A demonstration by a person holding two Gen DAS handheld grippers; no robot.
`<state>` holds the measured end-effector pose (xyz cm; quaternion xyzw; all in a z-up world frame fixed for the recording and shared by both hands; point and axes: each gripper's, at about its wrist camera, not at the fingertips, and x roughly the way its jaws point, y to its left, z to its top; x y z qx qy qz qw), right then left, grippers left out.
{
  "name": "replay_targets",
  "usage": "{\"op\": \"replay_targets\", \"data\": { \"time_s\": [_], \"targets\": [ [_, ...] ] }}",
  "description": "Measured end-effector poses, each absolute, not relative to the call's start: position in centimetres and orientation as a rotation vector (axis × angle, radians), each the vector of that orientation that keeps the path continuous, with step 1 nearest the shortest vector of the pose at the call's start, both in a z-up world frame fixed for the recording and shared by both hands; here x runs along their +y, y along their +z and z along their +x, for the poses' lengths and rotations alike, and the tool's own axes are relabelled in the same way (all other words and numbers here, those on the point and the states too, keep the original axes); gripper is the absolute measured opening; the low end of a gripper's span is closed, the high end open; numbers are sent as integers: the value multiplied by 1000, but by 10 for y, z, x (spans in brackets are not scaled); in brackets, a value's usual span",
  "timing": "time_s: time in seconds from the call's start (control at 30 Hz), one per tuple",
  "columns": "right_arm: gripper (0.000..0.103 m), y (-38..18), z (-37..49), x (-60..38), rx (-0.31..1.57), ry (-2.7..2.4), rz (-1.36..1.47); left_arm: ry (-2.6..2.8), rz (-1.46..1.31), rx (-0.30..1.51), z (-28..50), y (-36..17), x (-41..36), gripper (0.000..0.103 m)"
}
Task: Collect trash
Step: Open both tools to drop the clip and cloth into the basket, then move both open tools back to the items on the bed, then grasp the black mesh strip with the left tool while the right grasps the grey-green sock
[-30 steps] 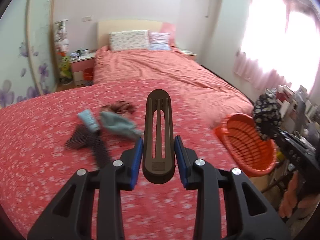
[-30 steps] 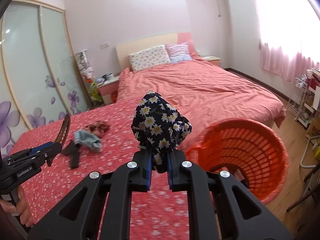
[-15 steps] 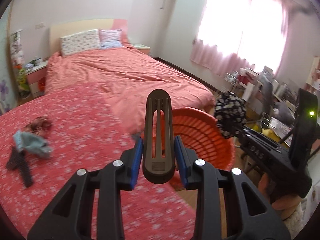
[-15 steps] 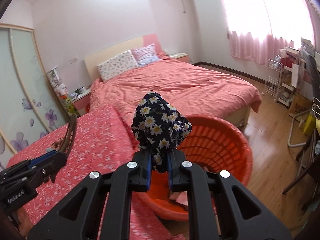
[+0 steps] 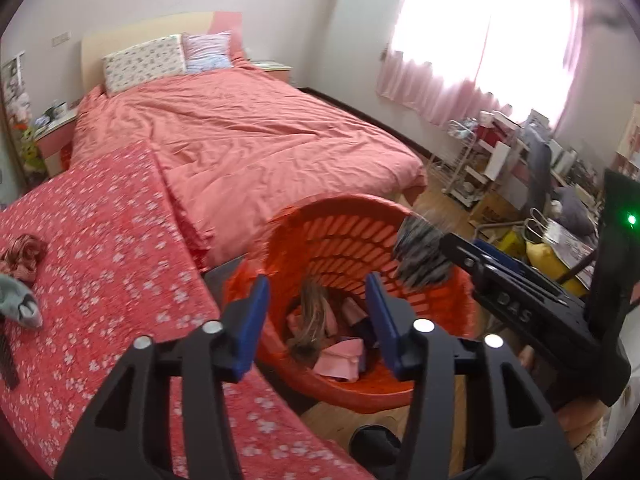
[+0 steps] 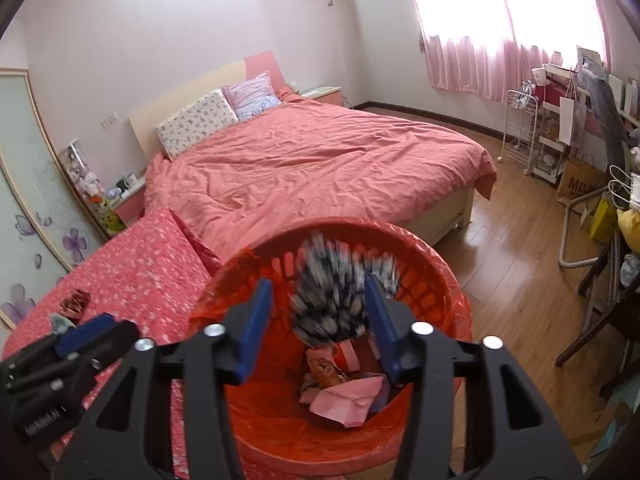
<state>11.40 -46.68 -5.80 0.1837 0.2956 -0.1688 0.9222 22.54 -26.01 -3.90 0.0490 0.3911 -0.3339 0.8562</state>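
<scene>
Bright daylight through pink curtains [image 6: 492,52], window blown out upper right. Fisheye bends room edges, dark vignette corners. Floral cloth [image 6: 332,300] motion-blurred in both views; bed [image 5: 240,148] sharp, softly lit.

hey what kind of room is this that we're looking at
A bedroom in a home, most likely. A made bed with pillows against a headboard fills the middle, pink curtains cover the window, and an orange basket stands on the wood floor.

You are seeing an orange slatted laundry basket [image 6: 432,264], a blurred black-and-white floral cloth [image 6: 332,300], pink paper scraps [image 6: 344,398], a red white-flowered blanket [image 5: 100,264], a plain coral duvet [image 6: 320,168], and blue gripper pads [image 5: 250,328].
</scene>
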Motion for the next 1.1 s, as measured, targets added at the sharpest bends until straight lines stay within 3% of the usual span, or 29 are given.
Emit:
{"op": "replay_targets", "data": {
  "time_s": [0.23,0.43,0.73,1.0,1.1],
  "targets": [
    [59,-57,107,-459,618,-347,360,-574,137,819,233,-49,-211,59],
    [59,-54,110,-437,625,-310,322,-425,148,813,239,-55,-144,71],
    [59,-60,126,-381,676,-210,238,-131,93,823,266,-66,-12,71],
    [59,-64,142,-335,714,-128,189,3,-21,882,315,-82,42,63],
    [59,-65,147,-322,727,-107,175,22,6,910,331,-92,41,44]
  ]
}}
